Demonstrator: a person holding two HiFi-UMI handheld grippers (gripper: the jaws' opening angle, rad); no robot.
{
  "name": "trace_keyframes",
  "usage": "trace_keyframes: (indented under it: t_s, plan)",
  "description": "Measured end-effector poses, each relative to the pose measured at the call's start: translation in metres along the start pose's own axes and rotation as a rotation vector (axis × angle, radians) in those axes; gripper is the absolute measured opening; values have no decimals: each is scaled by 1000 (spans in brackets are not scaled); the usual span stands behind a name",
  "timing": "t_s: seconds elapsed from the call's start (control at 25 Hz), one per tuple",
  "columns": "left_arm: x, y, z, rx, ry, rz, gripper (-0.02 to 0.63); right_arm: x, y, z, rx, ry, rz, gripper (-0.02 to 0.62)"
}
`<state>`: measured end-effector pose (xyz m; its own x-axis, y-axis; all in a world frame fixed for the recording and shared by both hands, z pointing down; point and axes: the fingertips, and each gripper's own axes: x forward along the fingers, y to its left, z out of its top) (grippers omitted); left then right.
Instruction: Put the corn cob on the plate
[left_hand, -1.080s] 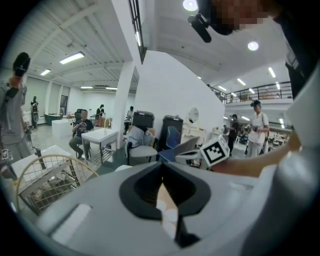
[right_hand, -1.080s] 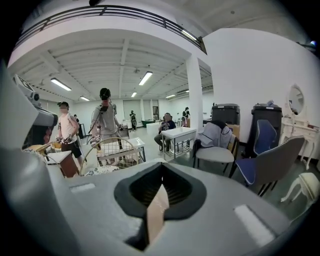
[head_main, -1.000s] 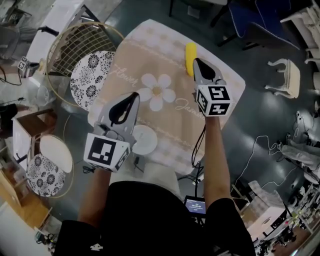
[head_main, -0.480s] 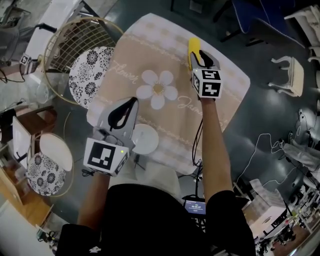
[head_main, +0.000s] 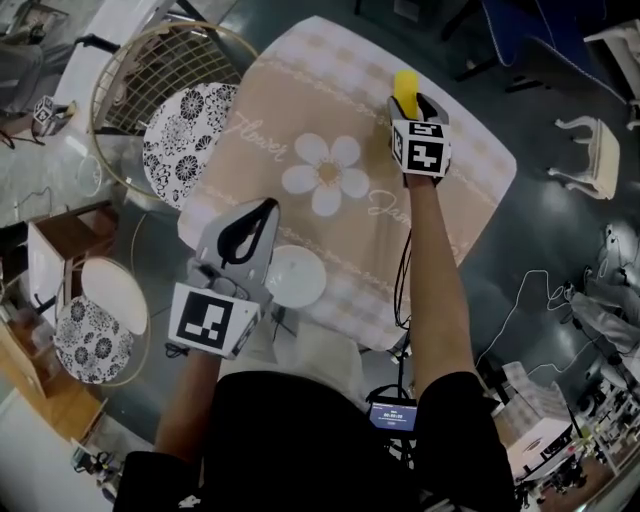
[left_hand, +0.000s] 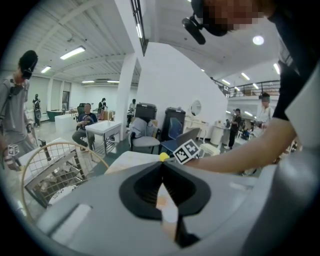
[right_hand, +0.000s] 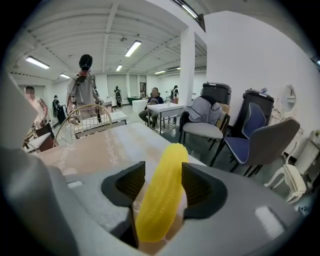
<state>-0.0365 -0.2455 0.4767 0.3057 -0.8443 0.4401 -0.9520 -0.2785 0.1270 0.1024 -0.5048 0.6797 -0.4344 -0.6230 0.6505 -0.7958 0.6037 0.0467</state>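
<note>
— What's happening at the big surface (head_main: 300, 110) with the flower cloth?
— It's the picking-up step. The right tongs (head_main: 416, 102) are at the far right. Their jaws have just been opening and stand spread, one on each side of the corn cob (head_main: 404, 86). I don't think they pinch it yet.
— And the left tongs (head_main: 266, 206)?
— Pressed together with nothing in them, near left, just beside the white plate (head_main: 296, 276).
— Where's the corn lying?
— On the surface, close to its far right edge. Next it needs a squeeze, a lift, then a ride back to the plate.
— Anything in the way?
— No, the cloth between is bare. But a bump could roll it off that edge.
</note>
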Motion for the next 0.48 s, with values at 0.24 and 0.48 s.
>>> trace_keyframes:
  t_s: [0.24, 0.48]
  plan:
    - [-3, 5, -13, -6, 23, 8, 5, 14, -7, -7, 4, 37, -47, 252]
    - [-2, 4, -20, -68, 68, 19, 5, 28, -10, -19, 30, 89, -49, 273]
